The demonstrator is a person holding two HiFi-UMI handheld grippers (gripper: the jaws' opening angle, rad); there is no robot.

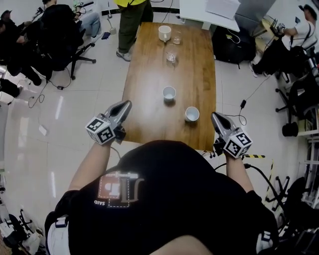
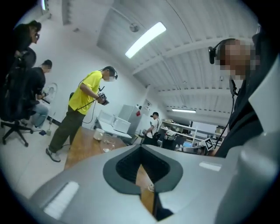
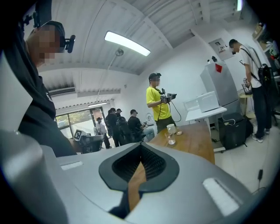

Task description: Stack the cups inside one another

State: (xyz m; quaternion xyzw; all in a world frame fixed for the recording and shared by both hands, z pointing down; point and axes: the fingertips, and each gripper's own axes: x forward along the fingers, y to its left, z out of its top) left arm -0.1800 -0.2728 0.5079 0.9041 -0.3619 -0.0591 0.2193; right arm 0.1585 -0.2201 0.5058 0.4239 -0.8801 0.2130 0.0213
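Two small white cups stand on the wooden table (image 1: 194,74), one (image 1: 169,93) mid-table and one (image 1: 192,114) nearer me to the right. At the far end are a white mug (image 1: 164,33) and two clear glasses (image 1: 177,37) (image 1: 171,55). My left gripper (image 1: 127,103) is at the table's near left corner, shut and empty. My right gripper (image 1: 214,115) is at the near right corner, also shut with nothing in it. In the left gripper view the jaws (image 2: 141,146) meet, with the mug (image 2: 99,134) far beyond. In the right gripper view the jaws (image 3: 141,144) meet too, mug (image 3: 171,128) and glass (image 3: 170,138) far ahead.
A person in a yellow shirt (image 1: 130,20) stands at the table's far end. Seated people and office chairs (image 1: 60,40) fill the left floor. A black case (image 1: 232,45) and a white desk (image 1: 209,12) sit at the far right, with cables (image 1: 244,107) on the floor.
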